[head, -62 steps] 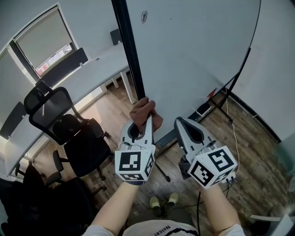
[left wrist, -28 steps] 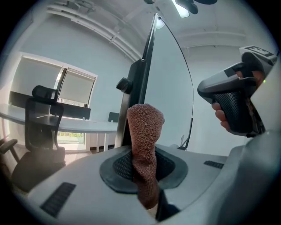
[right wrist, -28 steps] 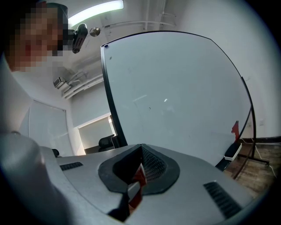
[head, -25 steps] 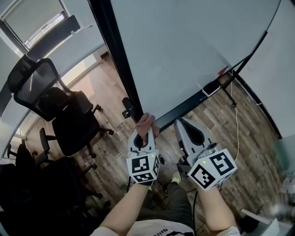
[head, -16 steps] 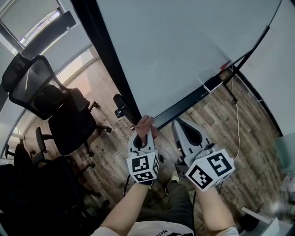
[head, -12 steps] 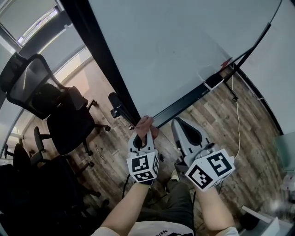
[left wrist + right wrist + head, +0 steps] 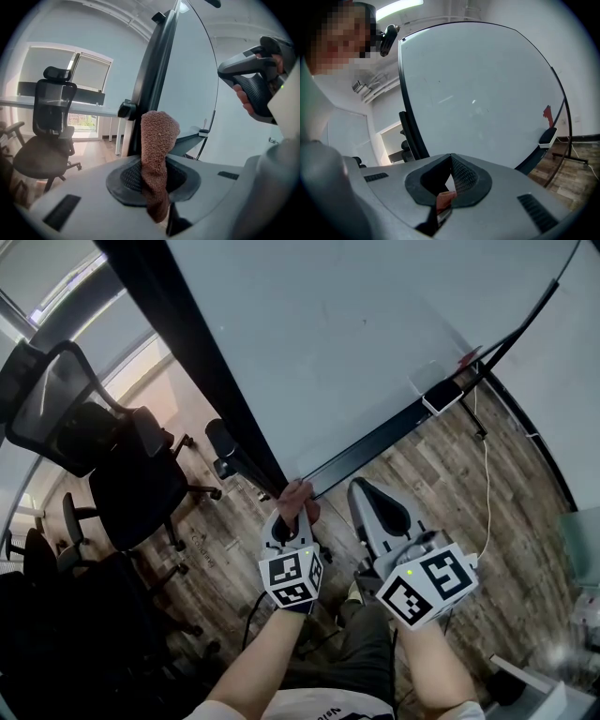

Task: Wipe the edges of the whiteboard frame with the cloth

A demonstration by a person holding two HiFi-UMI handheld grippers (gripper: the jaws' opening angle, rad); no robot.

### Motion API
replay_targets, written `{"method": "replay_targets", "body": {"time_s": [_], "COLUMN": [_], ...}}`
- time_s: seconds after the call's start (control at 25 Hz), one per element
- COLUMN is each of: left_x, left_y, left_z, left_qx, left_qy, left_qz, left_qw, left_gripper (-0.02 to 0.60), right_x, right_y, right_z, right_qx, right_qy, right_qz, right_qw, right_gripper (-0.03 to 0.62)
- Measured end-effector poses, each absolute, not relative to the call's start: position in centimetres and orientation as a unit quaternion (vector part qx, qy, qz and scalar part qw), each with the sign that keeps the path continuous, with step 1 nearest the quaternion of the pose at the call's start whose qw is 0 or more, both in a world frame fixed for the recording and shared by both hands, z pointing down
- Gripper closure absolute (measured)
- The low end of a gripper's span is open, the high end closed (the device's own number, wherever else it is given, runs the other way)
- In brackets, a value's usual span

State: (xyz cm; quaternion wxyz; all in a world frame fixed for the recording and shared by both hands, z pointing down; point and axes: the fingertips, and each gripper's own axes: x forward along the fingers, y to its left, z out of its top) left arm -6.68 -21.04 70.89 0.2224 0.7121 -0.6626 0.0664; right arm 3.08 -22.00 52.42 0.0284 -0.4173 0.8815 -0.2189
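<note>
The whiteboard (image 7: 356,334) has a black frame whose left edge (image 7: 187,362) and bottom edge (image 7: 394,432) meet just ahead of my hands. My left gripper (image 7: 292,512) is shut on a brown cloth (image 7: 296,493), which sits at that lower left corner of the frame. In the left gripper view the cloth (image 7: 157,150) stands up between the jaws, right in front of the dark frame post (image 7: 154,79). My right gripper (image 7: 370,507) hovers beside it, shut and empty, facing the board (image 7: 478,93).
Black office chairs (image 7: 112,474) stand on the wood floor to the left. A black knob (image 7: 220,442) juts from the stand by the left edge. A white eraser (image 7: 441,397) rests on the bottom rail, and a cable (image 7: 487,493) trails over the floor at the right.
The left gripper with the cloth has travelled down the left frame edge from mid height to the bottom corner. The right gripper stayed beside it, shut.
</note>
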Motion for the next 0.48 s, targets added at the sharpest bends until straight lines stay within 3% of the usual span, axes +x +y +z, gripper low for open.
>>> {"method": "replay_targets", "body": {"time_s": [0.48], "left_x": [-5.9], "left_y": [-20.6], "left_z": [74.3], "left_qx": [0.727], "left_qy": [-0.646], "left_qz": [0.103], "left_qw": [0.209], "left_gripper": [0.515], "right_x": [2.8], "right_y": [-21.6], "right_z": [54.6], "right_qx": [-0.414], "right_qy": [0.883], "right_qz": [-0.221], "right_qw": [0.013], "right_gripper": [0.589]}}
